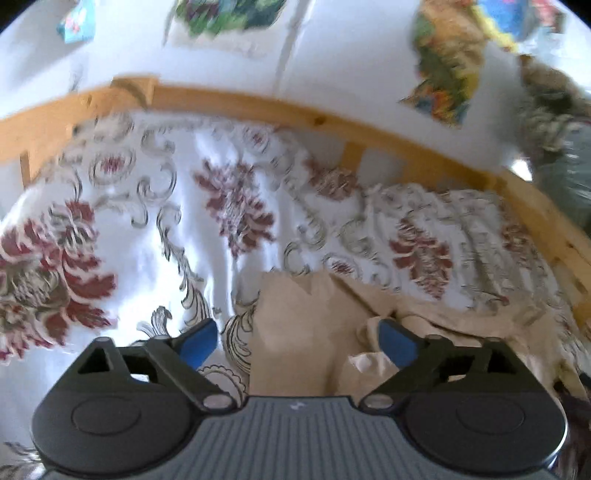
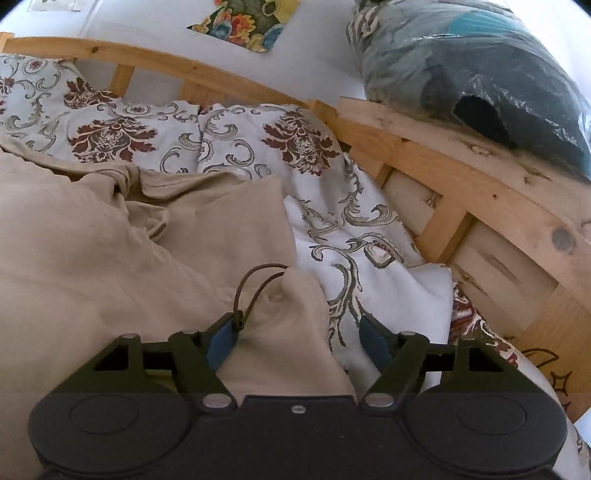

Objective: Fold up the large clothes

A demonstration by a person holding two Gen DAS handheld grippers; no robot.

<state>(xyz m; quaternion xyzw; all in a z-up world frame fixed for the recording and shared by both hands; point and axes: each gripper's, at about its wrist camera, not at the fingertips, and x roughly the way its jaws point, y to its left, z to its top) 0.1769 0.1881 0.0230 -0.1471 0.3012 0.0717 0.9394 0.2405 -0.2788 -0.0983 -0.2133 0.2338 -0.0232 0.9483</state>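
A large beige garment [image 2: 110, 236] lies crumpled on a bed with a white, red-flowered cover [image 2: 332, 221]. In the right wrist view my right gripper [image 2: 299, 336] is open over a raised corner of the garment, with a thin brown cord loop [image 2: 255, 284] beside the left fingertip. In the left wrist view, which is blurred, my left gripper [image 1: 299, 339] is open above a folded beige edge of the same garment [image 1: 295, 332], and the flowered cover [image 1: 147, 229] spreads beyond it.
A wooden bed frame [image 2: 461, 177] runs along the far and right sides; it also shows in the left wrist view [image 1: 258, 107]. A plastic-wrapped bundle of dark fabric [image 2: 498, 81] sits on the frame at the right. Colourful pictures [image 2: 247, 22] hang on the white wall.
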